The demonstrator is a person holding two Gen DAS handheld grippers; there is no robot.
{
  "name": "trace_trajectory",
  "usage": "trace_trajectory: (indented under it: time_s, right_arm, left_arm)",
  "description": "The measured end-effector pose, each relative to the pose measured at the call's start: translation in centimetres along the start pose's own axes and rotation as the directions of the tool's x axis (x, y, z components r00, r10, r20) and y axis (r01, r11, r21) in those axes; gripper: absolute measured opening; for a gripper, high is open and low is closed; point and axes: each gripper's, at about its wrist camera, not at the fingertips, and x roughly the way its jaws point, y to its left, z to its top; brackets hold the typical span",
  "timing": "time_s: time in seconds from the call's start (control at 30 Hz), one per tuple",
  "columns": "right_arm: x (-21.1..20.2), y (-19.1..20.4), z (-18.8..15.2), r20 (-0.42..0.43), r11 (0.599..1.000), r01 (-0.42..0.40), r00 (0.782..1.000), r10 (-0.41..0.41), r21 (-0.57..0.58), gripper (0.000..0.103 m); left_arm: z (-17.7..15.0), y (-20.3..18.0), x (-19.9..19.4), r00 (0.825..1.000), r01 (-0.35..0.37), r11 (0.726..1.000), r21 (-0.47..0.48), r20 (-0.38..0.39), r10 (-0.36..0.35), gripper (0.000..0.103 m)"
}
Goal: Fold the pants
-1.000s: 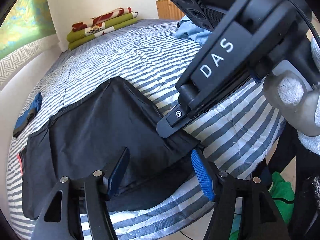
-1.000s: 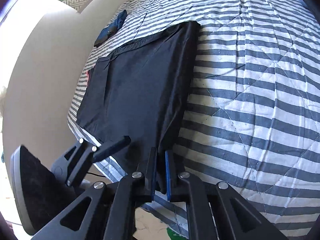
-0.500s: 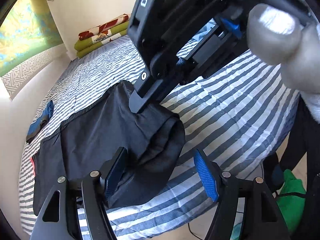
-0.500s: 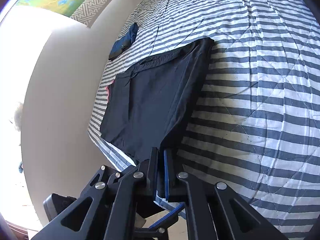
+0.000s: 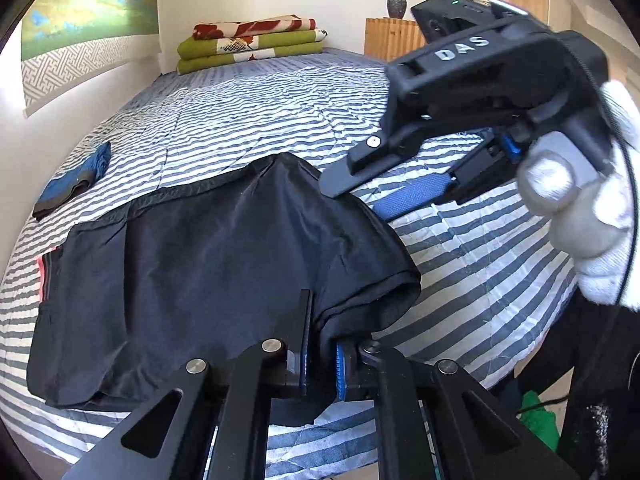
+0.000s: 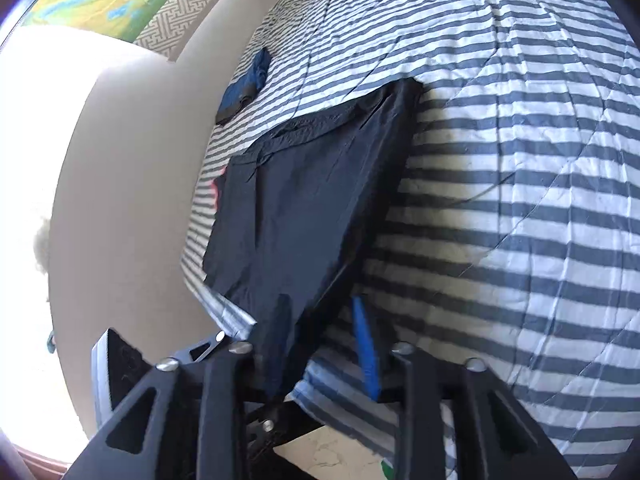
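My left gripper (image 5: 320, 344) just closed, pinching the black pants (image 5: 200, 272) near edge, my right gripper (image 6: 326, 344) just opening, pads off the cloth, striped bedspread (image 6: 520, 200) beneath

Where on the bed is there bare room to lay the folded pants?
Free: the striped quilt between the black pants and the stacked blankets, and the wide stretch right of the pants in the right wrist view. Crowded: the near edge, and the left side by the small blue item.
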Motion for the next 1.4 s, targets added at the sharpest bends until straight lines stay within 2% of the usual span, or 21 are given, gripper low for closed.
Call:
trace_trajectory:
  time_s: [0.03,0.13,0.23,0.27,0.3,0.33,0.4,0.57,0.73,0.93,1.2,1.3,1.33,1.37,1.4]
  right_arm:
    - [0.2,-0.5,0.8,0.012,1.0,0.006,1.0,-0.007,0.02,0.052]
    - [1.1,-2.1,3.6,0.038,0.996,0.0,0.999,-0.004,0.091,0.052]
    - [2.5,-4.0,6.3,0.066,0.984,0.024,0.997,-0.036,0.178,0.052]
    - [2.9,-4.3,7.0,0.07,0.98,0.031,0.997,-0.046,0.198,0.043]
    - [3.3,-4.4,7.6,0.069,0.977,0.046,0.996,-0.062,0.21,0.021]
    - [3.6,-4.1,8.1,0.061,0.976,0.053,0.996,-0.067,0.212,0.012]
    - [3.5,-2.6,8.6,0.074,0.981,0.054,0.995,-0.069,0.188,0.008]
    - [1.9,4.5,8.3,0.172,0.997,0.077,0.982,-0.079,0.015,0.007]
    - [3.0,10.6,8.7,0.196,0.992,0.08,0.979,-0.06,-0.096,0.007]
    - [8.6,15.7,10.3,0.13,0.98,0.093,0.989,-0.071,-0.176,0.007]
    - [19.0,19.9,10.5,0.037,0.946,0.163,0.987,-0.16,-0.279,0.006]
    - [21.8,21.3,10.3,0.015,0.931,0.171,0.984,-0.176,-0.323,0.006]
    - [22.8,21.8,10.3,0.004,0.925,0.168,0.984,-0.177,-0.341,0.006]
    - [23.8,22.3,10.2,-0.009,0.917,0.16,0.985,-0.175,-0.366,0.007]
    - [24.7,22.9,10.3,-0.026,0.907,0.153,0.984,-0.177,-0.392,0.013]
  left_arm:
    - [-0.1,-0.1,0.0,1.0,-0.001,1.0,0.002,0.0,0.001,0.009]
    - [-0.2,-0.4,-0.1,1.0,0.004,1.0,0.001,0.002,-0.004,0.009]
    - [-0.2,0.5,-0.6,1.0,0.026,0.999,-0.027,0.015,-0.026,0.008]
    - [-0.3,0.8,-1.0,0.999,0.036,0.999,-0.04,0.021,-0.035,0.007]
    - [-0.5,1.1,-1.5,0.999,0.046,0.998,-0.053,0.029,-0.045,0.007]
    - [-0.5,1.5,-1.9,0.998,0.053,0.997,-0.064,0.038,-0.051,0.006]
    - [-1.0,2.2,-3.2,0.996,0.068,0.993,-0.092,0.063,-0.062,0.006]
    - [-2.2,5.4,-6.4,0.986,0.121,0.972,-0.199,0.133,-0.096,0.006]
    - [-3.8,9.9,-8.5,0.985,0.096,0.946,-0.311,0.167,-0.045,0.006]
    - [-6.6,14.6,-9.0,0.988,0.052,0.904,-0.425,0.155,0.015,0.005]
    - [-11.8,20.5,-9.4,0.991,-0.002,0.815,-0.58,0.106,0.078,0.005]
    - [-12.5,21.9,-9.5,0.991,-0.047,0.808,-0.588,0.076,0.113,0.007]
    - [-12.5,22.3,-9.6,0.989,-0.079,0.804,-0.59,0.051,0.135,0.016]
    - [-12.5,22.8,-9.7,0.988,-0.105,0.791,-0.602,0.03,0.154,0.032]
    - [-12.6,23.3,-9.8,0.987,-0.113,0.776,-0.62,0.02,0.159,0.038]
